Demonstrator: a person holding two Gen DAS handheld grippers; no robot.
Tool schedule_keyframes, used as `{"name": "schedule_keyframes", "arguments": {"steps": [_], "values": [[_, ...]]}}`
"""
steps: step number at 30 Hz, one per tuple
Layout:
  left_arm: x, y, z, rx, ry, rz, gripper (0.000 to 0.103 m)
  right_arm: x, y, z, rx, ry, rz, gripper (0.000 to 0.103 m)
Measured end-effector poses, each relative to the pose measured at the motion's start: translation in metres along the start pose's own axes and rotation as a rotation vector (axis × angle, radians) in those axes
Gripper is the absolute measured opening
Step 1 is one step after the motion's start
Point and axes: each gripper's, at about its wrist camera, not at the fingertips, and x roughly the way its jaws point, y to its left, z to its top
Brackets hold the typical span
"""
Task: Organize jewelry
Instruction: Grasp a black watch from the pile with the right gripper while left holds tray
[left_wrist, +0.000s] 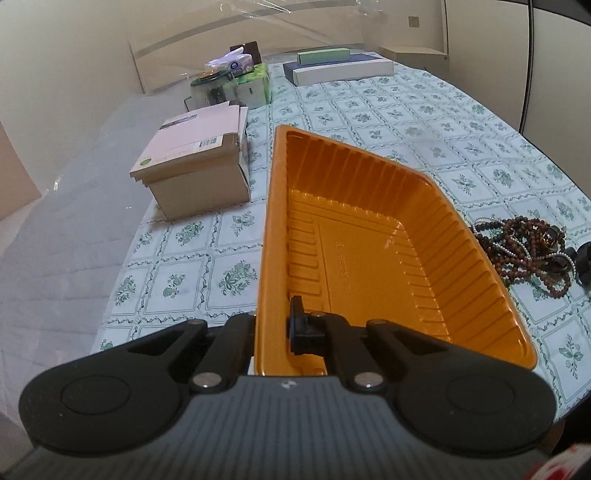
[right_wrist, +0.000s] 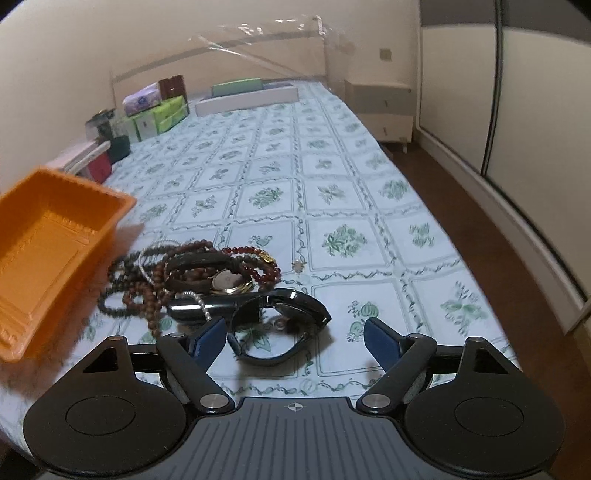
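left gripper (left_wrist: 271, 328) – pinching the near wall of the empty orange tray (left_wrist: 369, 229) at frame middle, tipping it toward the beads | right gripper (right_wrist: 295, 332) – jaws standing wide, nothing between them, hanging over the bead bracelets (right_wrist: 177, 273) and sunglasses (right_wrist: 280, 321), lower middle, likely to grab one for the tray

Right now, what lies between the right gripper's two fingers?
In the right wrist view, the black sunglasses lie on the tablecloth between the open fingers of the right gripper, with the bead pile just beyond.
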Motion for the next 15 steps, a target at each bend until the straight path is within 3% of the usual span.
{"name": "schedule_keyframes", "arguments": {"steps": [5, 12, 13, 15], "values": [[0.002, -0.007, 0.0, 0.01, 0.014, -0.005, 0.002, 0.012, -0.006, 0.005, 0.104, -0.009, 0.035, 0.082], [0.002, -0.008, 0.002, 0.017, 0.014, -0.004, 0.003, 0.031, -0.002, 0.001, 0.061, 0.039, 0.011, 0.081], [0.002, -0.008, 0.002, 0.018, 0.014, -0.004, 0.003, 0.03, -0.003, 0.0, 0.068, 0.035, 0.013, 0.077], [0.001, -0.009, 0.001, 0.019, 0.013, -0.006, 0.003, 0.027, -0.007, -0.001, 0.084, 0.027, 0.023, 0.058]]}}
